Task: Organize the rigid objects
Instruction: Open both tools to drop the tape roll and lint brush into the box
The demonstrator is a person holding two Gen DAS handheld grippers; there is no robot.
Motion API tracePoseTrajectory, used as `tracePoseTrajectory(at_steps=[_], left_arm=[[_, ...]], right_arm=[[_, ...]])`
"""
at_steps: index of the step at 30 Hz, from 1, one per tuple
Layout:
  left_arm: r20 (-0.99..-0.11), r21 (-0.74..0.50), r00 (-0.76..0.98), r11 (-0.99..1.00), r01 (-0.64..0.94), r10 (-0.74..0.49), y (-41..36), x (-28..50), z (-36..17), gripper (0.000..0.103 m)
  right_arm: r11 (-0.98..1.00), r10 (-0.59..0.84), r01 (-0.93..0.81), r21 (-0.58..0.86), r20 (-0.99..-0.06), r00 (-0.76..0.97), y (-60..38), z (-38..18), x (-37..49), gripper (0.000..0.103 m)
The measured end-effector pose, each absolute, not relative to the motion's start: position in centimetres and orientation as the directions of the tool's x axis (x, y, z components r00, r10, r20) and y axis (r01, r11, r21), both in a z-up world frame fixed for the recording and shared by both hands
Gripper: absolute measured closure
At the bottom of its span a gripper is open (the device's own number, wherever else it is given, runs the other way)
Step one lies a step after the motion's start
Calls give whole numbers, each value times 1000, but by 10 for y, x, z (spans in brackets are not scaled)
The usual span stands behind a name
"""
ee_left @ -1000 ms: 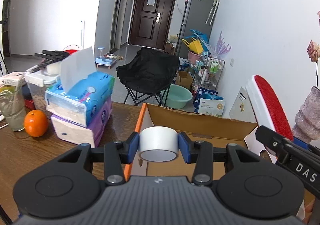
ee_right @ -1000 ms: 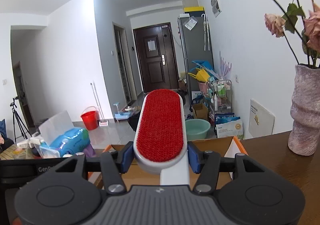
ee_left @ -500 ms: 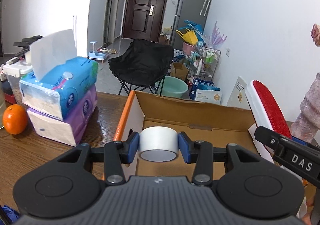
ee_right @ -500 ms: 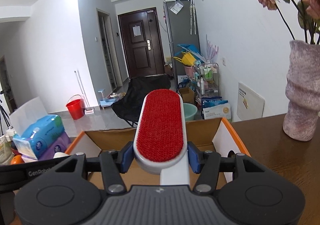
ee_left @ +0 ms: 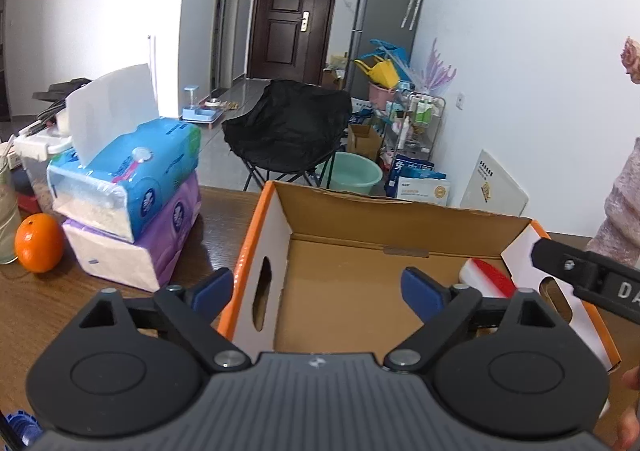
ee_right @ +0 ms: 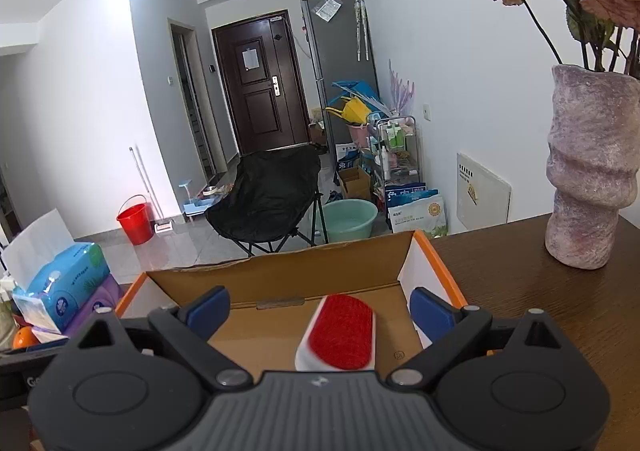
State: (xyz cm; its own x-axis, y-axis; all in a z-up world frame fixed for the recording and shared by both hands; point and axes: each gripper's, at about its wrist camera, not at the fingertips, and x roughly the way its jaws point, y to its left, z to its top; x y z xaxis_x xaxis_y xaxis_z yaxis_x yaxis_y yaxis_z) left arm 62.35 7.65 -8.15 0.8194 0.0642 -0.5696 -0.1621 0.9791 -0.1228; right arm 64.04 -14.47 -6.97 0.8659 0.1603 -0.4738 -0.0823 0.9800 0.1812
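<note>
An open cardboard box (ee_left: pixel 400 211) with orange edges stands on the wooden table; it also shows in the right wrist view (ee_right: pixel 280 275). My left gripper (ee_left: pixel 318 287) is open and empty above the box's near left side. The white tape roll is hidden from view. My right gripper (ee_right: pixel 320 307) is open above the box. The red and white lint brush (ee_right: pixel 340 331) lies inside the box below the right gripper and shows at the box's right end in the left wrist view (ee_left: pixel 486 277).
Two stacked tissue packs (ee_left: pixel 132 203) and an orange (ee_left: pixel 39 243) sit left of the box. A mauve vase (ee_right: pixel 592 171) with dried roses stands on the table to the right. A black folding chair (ee_left: pixel 288 131) is beyond the table's far edge.
Both grippers opened. The tape roll left the left gripper and is out of sight. The lint brush dropped from the right gripper into the box.
</note>
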Motion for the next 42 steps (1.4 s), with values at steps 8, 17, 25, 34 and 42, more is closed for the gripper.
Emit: tracePoseTrajectory(at_steps=[8, 17, 25, 34, 42], left_arm=[[-567, -117, 819, 977, -179, 82, 78, 619, -77, 1], [-560, -109, 822, 974, -198, 104, 80, 611, -71, 0], [-532, -96, 839, 976, -195, 115, 78, 590, -60, 0], [-498, -88, 860, 980, -180, 113, 74, 553, -49, 0], [-472, -104, 875, 979, -178, 109, 80, 515, -36, 0]], right_arm=[[983, 160, -90, 162, -491, 856, -140, -69, 639, 0], [984, 155, -93, 150, -482, 862, -135, -62, 630, 0], [984, 158, -103, 144, -458, 875, -144, -53, 611, 0], [984, 169, -127, 125, -422, 891, -151, -39, 576, 0], [983, 176, -140, 121, -384, 906, -162, -24, 536, 0]])
